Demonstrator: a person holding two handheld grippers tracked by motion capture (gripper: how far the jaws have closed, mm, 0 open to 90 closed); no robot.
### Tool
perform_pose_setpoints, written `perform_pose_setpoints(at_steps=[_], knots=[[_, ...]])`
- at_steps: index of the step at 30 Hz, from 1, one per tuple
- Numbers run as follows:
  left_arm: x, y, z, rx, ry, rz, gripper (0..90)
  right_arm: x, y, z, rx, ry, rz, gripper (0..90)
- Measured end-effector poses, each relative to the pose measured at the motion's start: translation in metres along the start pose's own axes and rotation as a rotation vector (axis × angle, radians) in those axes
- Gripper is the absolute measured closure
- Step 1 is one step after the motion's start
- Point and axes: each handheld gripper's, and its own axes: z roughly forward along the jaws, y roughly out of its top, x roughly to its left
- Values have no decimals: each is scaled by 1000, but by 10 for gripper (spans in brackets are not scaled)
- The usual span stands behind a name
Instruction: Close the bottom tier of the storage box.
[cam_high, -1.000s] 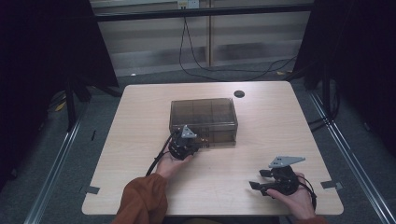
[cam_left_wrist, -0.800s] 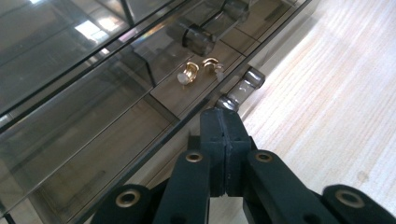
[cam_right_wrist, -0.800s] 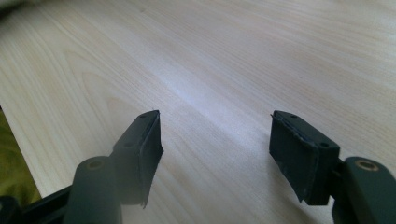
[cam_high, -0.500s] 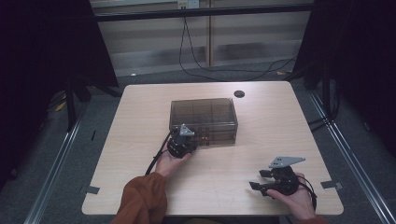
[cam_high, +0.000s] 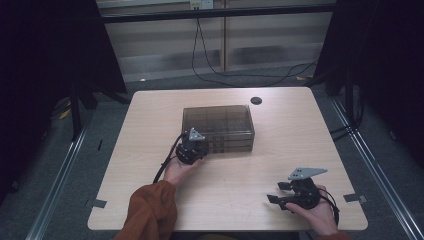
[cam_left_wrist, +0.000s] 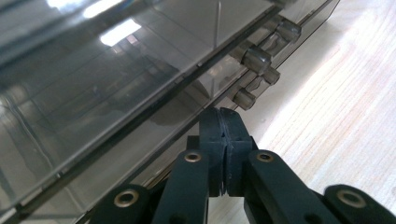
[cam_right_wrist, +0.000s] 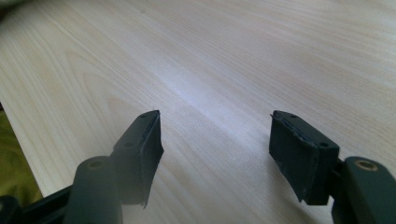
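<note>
box touching closed left tool tips; right tool open, apart.

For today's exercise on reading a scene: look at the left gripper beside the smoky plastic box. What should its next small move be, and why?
Probably open the left gripper slightly and ease it forward. Its jaws are pressed together with nothing visible between them, just short of the small knobs along the front of the smoky plastic box, so it has no grip yet. The right gripper rests open, well away.
</note>
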Motion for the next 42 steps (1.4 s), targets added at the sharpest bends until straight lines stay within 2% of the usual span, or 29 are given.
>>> perform_pose_setpoints(at_steps=[6, 9, 11, 12, 15, 17, 19, 21, 26, 28, 32, 37, 41, 42], knots=[[-2, 0, 0, -3, 9, 18, 885, 0, 0, 0, 0, 1, -1, 342], [-3, 0, 1, 15, 16, 33, 870, 0, 0, 0, 0, 0, 2, 342], [-5, -1, 4, 9, 3, 19, 864, 0, 0, 0, 1, -2, 1, 342], [-5, -2, 5, 18, 12, 29, 857, 0, 0, 0, 1, -1, 1, 342], [-5, -3, 6, 13, 3, 15, 845, 0, 0, 0, 1, -2, 6, 342], [-6, -2, 5, 11, 12, 24, 843, 0, 0, 0, 2, 0, 6, 342], [-6, -2, 5, 8, 23, 29, 879, 0, 0, 0, 0, -1, 6, 342], [-5, -2, 6, 25, 8, 22, 864, 0, 0, 0, -3, -1, 5, 342], [-7, -4, 3, 2, -11, 18, 827, 0, 0, 0, 0, -1, 6, 342], [-9, -3, 0, -6, -45, 22, 838, 0, 0, -1, -3, -2, 7, 342], [-13, -5, -6, -34, -69, 23, 761, -1, 0, -1, -4, -4, 7, 339], [-16, -12, -12, -32, -92, 40, 697, -1, -1, -2, -6, -6, 6, 338], [-16, -15, -21, -31, -110, 39, 577, -1, 0, -2, -11, -10, 9, 328], [-16, -15, -23, -31, -120, 44, 523, -1, 0, -2, -11, -10, 12, 328]])
